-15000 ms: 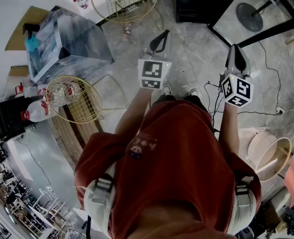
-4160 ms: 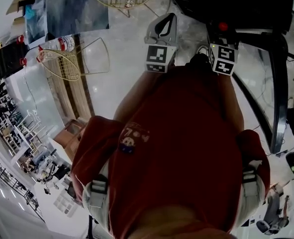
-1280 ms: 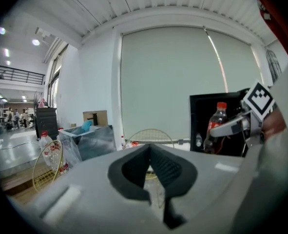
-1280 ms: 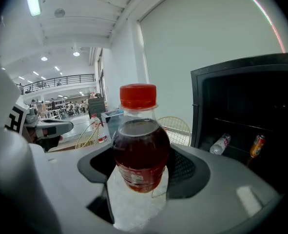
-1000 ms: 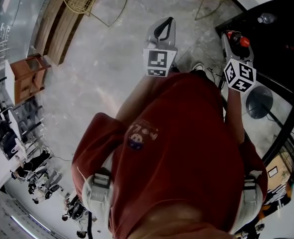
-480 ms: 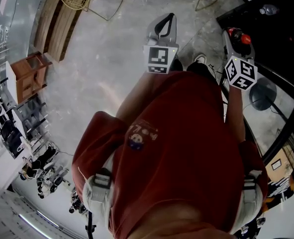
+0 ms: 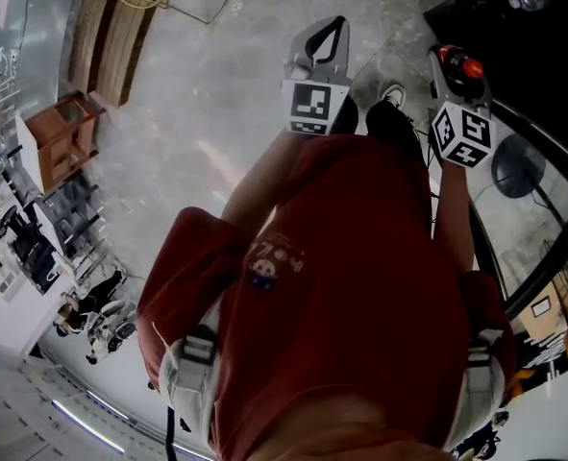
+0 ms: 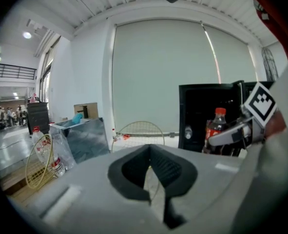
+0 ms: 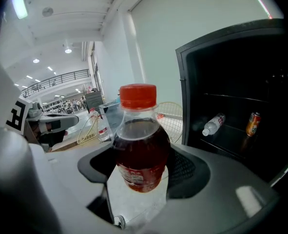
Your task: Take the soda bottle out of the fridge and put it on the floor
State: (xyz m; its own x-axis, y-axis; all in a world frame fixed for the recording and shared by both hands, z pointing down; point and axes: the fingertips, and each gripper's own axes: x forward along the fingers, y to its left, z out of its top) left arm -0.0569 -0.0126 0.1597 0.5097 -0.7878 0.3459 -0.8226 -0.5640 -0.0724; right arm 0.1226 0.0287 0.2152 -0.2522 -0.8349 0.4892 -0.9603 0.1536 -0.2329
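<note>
Soda bottle (image 9: 138, 145), red cap, dark drink, sits upright, clamped in the right claw (image 9: 141, 172), out in the air just left of the open black fridge (image 9: 241, 65) and above the floor (image 7: 197, 113). Left claw (image 8: 152, 167) is further left, tips together, empty. A water bottle (image 9: 213, 125) and a can (image 9: 252, 124) sit on a fridge shelf.

right gripper (image 7: 454, 65): bare and well away from the fridge (image 9: 231, 82) at first, then reaching into it, now drawn back out in front of it | soda bottle (image 9: 140, 145): out of the fridge — now upright, clamped between the right gripper's jaws
</note>
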